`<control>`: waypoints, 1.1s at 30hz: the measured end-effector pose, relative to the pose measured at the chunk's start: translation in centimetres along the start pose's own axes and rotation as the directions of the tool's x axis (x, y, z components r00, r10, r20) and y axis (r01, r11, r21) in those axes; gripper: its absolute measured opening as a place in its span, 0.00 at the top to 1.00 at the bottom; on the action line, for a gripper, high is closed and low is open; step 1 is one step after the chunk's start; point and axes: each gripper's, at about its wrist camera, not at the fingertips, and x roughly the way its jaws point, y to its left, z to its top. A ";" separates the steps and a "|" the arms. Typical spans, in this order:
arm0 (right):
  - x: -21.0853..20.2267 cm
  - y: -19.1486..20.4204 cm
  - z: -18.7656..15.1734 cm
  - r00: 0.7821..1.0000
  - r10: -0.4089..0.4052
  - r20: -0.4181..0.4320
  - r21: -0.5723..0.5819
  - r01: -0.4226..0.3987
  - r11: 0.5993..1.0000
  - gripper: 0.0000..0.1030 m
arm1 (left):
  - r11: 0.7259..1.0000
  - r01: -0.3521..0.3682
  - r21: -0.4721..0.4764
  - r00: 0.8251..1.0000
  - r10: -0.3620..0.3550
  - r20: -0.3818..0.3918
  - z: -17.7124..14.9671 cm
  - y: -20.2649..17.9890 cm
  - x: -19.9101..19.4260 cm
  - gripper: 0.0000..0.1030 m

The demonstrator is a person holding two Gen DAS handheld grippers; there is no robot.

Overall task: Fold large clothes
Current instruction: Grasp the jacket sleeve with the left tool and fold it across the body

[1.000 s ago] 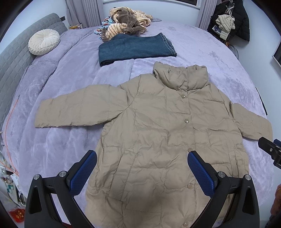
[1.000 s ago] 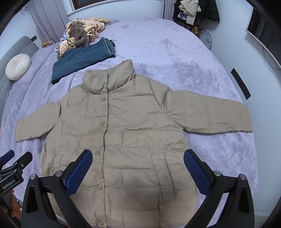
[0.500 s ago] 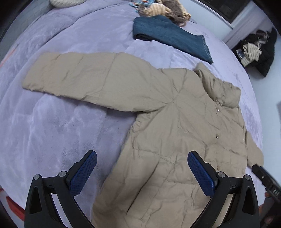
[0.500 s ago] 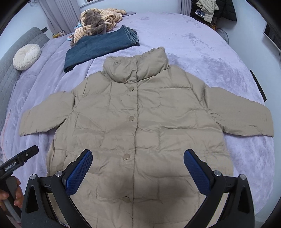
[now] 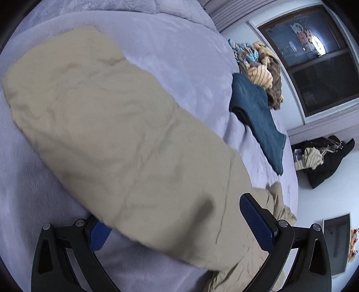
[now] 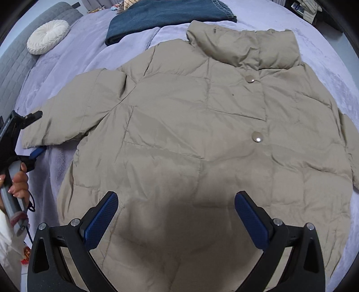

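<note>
- A tan puffer jacket (image 6: 202, 139) lies spread flat, front up and snapped shut, on a bed with a lilac blanket (image 6: 74, 67).
- Its collar (image 6: 244, 47) points to the far side; folded jeans (image 6: 161, 15) lie just beyond it.
- A round white cushion (image 6: 48, 36) sits at the far left by the grey headboard.
- The right gripper (image 6: 176, 222) hovers over the near hem, jaws wide apart, holding nothing.
- The left gripper (image 5: 175, 226) is open around the jacket's left sleeve (image 5: 116, 134); the sleeve lies between the blue pads, not pinched.
- A hand (image 6: 19, 182) holds the left gripper's handle at the left edge.
- A heap of clothes (image 5: 262, 69) sits past the jeans, near the window.
</note>
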 end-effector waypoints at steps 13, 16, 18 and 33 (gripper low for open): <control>2.2 5.6 6.1 0.981 0.157 0.112 -0.003 -0.158 0.987 0.05 | 0.964 -0.214 0.157 0.968 0.188 0.165 6.5 -0.5 -0.5 0.91; 3.1 6.8 7.1 0.956 0.269 0.118 0.014 -0.273 0.962 0.75 | 0.948 -0.228 0.224 0.959 0.180 0.217 5.3 -2.7 -3.5 0.91; 4.5 7.0 7.7 0.931 0.354 0.091 0.060 -0.360 0.931 0.84 | 0.934 -0.230 0.273 0.955 0.163 0.248 4.5 -4.2 -5.7 0.91; 9.2 7.3 7.6 0.892 0.452 0.000 0.119 -0.449 0.885 0.91 | 0.777 0.003 0.630 0.973 -0.149 0.179 -4.1 -22.2 -10.1 0.92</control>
